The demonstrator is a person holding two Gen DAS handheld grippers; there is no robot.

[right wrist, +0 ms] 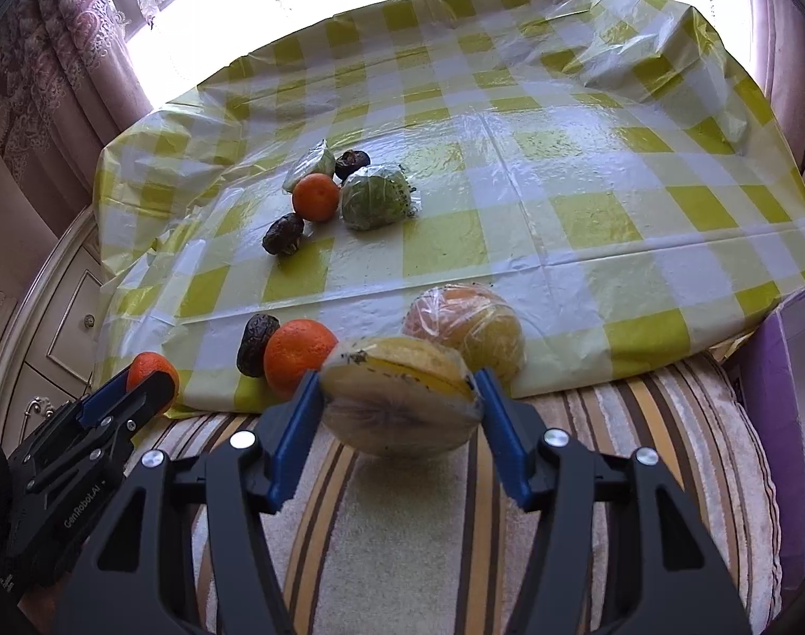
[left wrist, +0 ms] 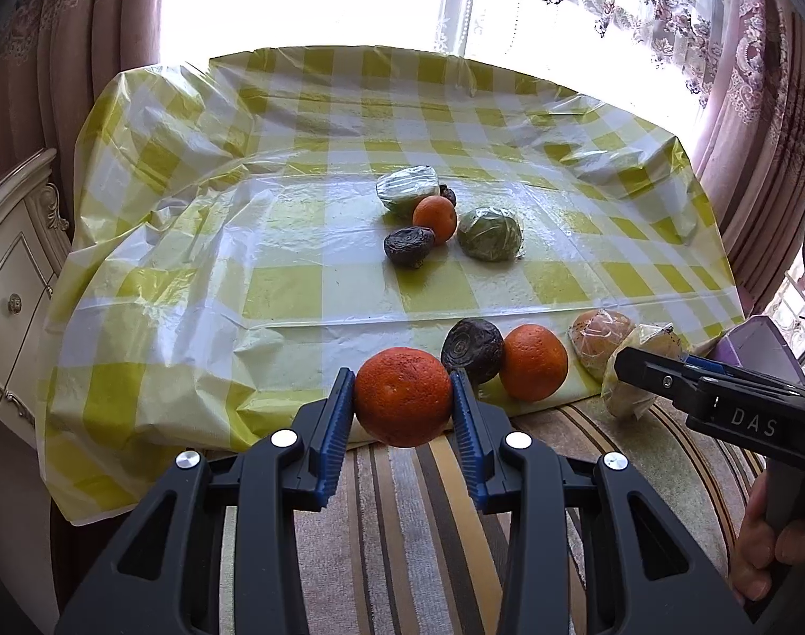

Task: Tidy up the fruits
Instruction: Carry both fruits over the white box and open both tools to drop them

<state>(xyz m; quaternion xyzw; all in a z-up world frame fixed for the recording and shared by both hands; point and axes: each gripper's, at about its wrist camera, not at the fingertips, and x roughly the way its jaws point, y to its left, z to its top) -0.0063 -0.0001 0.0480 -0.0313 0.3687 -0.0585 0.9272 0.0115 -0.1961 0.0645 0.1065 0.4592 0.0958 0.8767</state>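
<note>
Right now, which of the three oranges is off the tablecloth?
The orange clamped in the left tongs, held over the striped cushion. The other two sit on the checked cloth.

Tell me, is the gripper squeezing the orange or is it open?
Squeezing. The left gripper is shut on the orange; both blue pads press its sides.

My left wrist camera sits just behind the left gripper (left wrist: 402,397), looking forward and down across the checked tablecloth (left wrist: 307,243) toward the far window (left wrist: 307,5). My right wrist camera does the same behind the right gripper (right wrist: 399,402), from further right. Both are close to the near edge and share the far fruit cluster (left wrist: 439,222) and striped cushion (left wrist: 402,529).
</note>
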